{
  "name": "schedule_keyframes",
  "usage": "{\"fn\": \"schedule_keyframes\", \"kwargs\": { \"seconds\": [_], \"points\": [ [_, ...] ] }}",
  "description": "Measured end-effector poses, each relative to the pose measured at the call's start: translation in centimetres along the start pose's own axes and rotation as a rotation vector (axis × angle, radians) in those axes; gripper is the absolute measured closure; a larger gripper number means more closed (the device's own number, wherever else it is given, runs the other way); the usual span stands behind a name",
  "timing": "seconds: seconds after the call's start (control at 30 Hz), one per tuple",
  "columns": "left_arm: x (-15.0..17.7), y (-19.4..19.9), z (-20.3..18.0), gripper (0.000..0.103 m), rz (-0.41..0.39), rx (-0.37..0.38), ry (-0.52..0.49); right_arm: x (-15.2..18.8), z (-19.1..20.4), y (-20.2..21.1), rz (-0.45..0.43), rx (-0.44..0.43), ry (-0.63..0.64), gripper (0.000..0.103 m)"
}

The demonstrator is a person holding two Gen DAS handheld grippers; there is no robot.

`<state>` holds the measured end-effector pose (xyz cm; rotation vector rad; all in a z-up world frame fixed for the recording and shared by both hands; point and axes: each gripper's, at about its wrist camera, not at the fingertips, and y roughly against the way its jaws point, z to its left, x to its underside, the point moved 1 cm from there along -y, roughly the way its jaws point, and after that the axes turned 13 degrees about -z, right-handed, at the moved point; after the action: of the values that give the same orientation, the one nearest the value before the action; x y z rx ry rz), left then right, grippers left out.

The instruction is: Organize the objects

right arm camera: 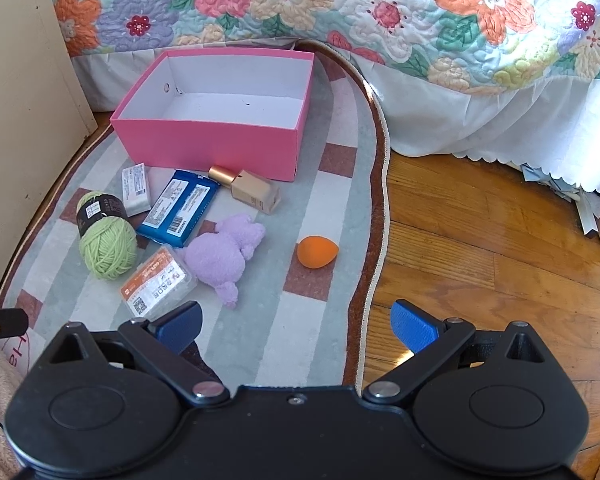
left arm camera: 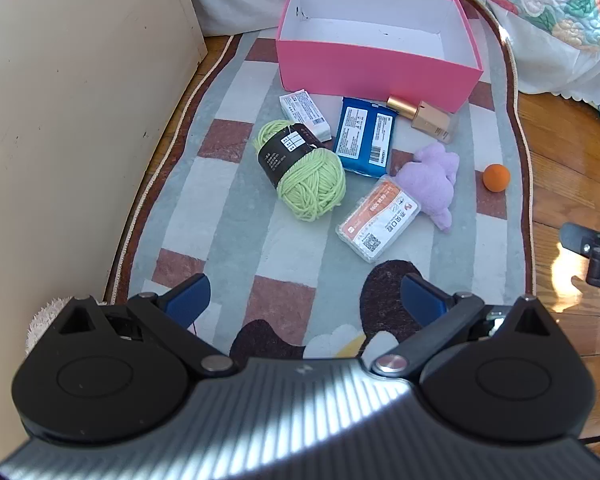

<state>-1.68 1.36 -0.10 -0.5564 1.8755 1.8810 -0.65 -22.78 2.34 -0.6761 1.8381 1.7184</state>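
Observation:
An empty pink box (left arm camera: pixel 376 70) (right arm camera: pixel 204 142) with a white inside stands at the far end of a checked rug (left arm camera: pixel 236 224) (right arm camera: pixel 312 320). In front of it lie a green yarn ball (left arm camera: pixel 304 172) (right arm camera: pixel 106 240), a white packet (left arm camera: pixel 305 114) (right arm camera: pixel 136 189), a blue packet (left arm camera: pixel 365 136) (right arm camera: pixel 178 210), a gold-capped bottle (left arm camera: pixel 424 116) (right arm camera: pixel 248 189), a purple plush toy (left arm camera: pixel 432 182) (right arm camera: pixel 224 254), an orange-labelled clear case (left arm camera: pixel 378 218) (right arm camera: pixel 156 284) and an orange sponge (left arm camera: pixel 496 177) (right arm camera: pixel 317 252). My left gripper (left arm camera: pixel 305 304) hovers open above the rug's near end. My right gripper (right arm camera: pixel 296 326) hangs open over the rug's right edge.
A cream cabinet side (left arm camera: pixel 72 120) (right arm camera: pixel 24 100) walls off the left. A bed with a floral quilt (right arm camera: pixel 340 12) and white skirt (right arm camera: pixel 500 120) runs behind and to the right. Wooden floor (right arm camera: pixel 480 264) lies right of the rug. Papers (right arm camera: pixel 596 208) stick out under the bed.

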Motion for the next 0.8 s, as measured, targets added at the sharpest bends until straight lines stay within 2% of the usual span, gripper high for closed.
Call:
{"fn": "schedule_keyframes", "kwargs": {
  "seconds": [0.3,0.8],
  "points": [
    [0.2,0.1,-0.8,0.000,-0.006,0.011,-0.021,0.0,-0.2,0.2,-0.002,-0.016,-0.003,0.001],
    [0.7,-0.3,-1.0,0.000,-0.028,0.026,0.003,-0.1,-0.2,0.3,-0.004,-0.020,0.008,0.001]
  ]
}}
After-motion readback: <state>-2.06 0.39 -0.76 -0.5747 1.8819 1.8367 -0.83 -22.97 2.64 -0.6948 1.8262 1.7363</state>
